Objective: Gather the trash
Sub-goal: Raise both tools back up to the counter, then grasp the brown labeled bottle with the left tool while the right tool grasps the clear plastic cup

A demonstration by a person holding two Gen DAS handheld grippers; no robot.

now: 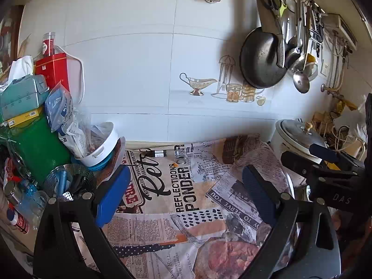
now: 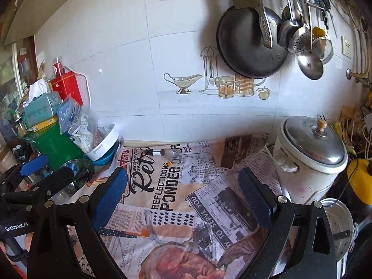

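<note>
A small dark bottle (image 1: 157,154) lies on its side at the back of the newspaper-print cloth (image 1: 186,197), next to a small clear glass jar (image 1: 180,155). Both also show in the right wrist view, the bottle (image 2: 156,152) and the jar (image 2: 176,155). My left gripper (image 1: 186,181) is open and empty above the cloth, well short of them. My right gripper (image 2: 183,183) is open and empty too, beside the left one; it shows at the right edge of the left wrist view (image 1: 309,153). The left gripper shows at the left of the right wrist view (image 2: 46,169).
A pile of boxes, bags and a white bowl (image 1: 104,144) crowds the left side. A white rice cooker (image 2: 309,153) with a metal lid stands at the right. A black pan (image 2: 251,44) and utensils hang on the tiled wall.
</note>
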